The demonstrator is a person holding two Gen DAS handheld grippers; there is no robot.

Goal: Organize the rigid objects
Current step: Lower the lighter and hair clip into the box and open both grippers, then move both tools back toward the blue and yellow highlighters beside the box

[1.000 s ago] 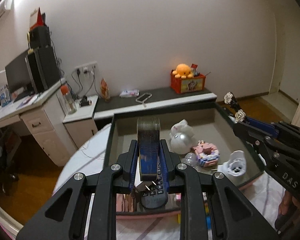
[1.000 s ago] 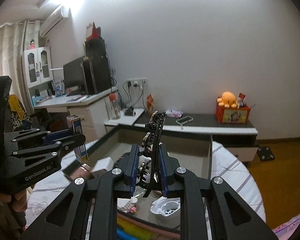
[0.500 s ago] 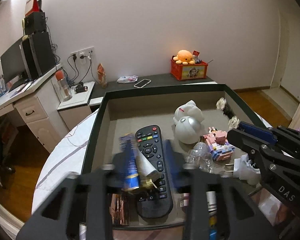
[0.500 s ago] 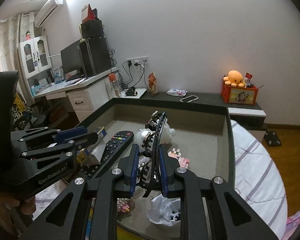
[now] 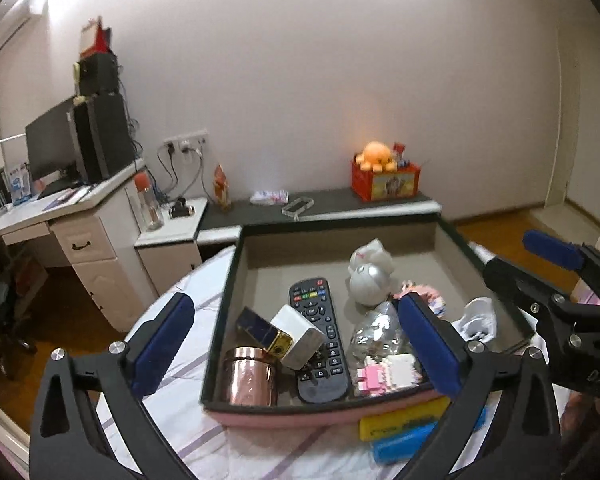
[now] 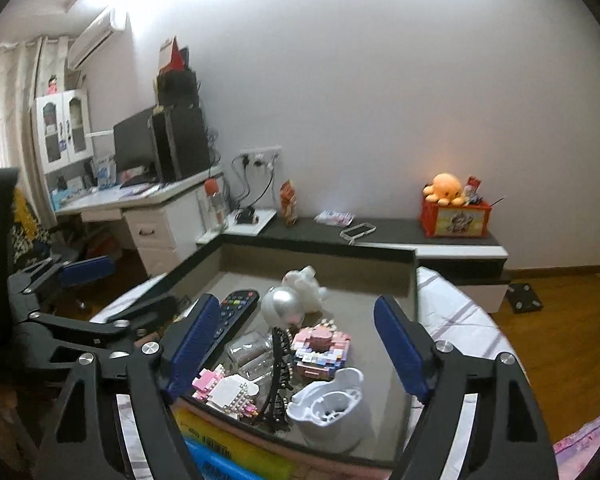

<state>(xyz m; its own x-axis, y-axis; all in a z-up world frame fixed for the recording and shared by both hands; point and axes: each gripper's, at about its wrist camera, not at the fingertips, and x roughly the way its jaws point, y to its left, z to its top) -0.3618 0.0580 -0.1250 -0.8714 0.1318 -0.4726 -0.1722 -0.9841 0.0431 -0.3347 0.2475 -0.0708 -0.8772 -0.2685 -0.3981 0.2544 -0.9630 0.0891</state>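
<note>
Here, both grippers hang spread over the dark-rimmed tray [image 5: 220,316], jaws just opened and gripping nothing: the left gripper [image 5: 296,340] above a blue-and-gold box [image 5: 262,330] beside the remote [image 5: 318,336], the right gripper [image 6: 300,350] above a black hair clip [image 6: 278,376] among toys.

Each fisheye camera sits behind its own tool, looking forward and slightly down, close over the near edge of the tray [image 5: 220,320]. Both views share the tray's contents, the remote control [image 5: 318,332] and the orange octopus plush [image 6: 444,188] on the far shelf.
</note>
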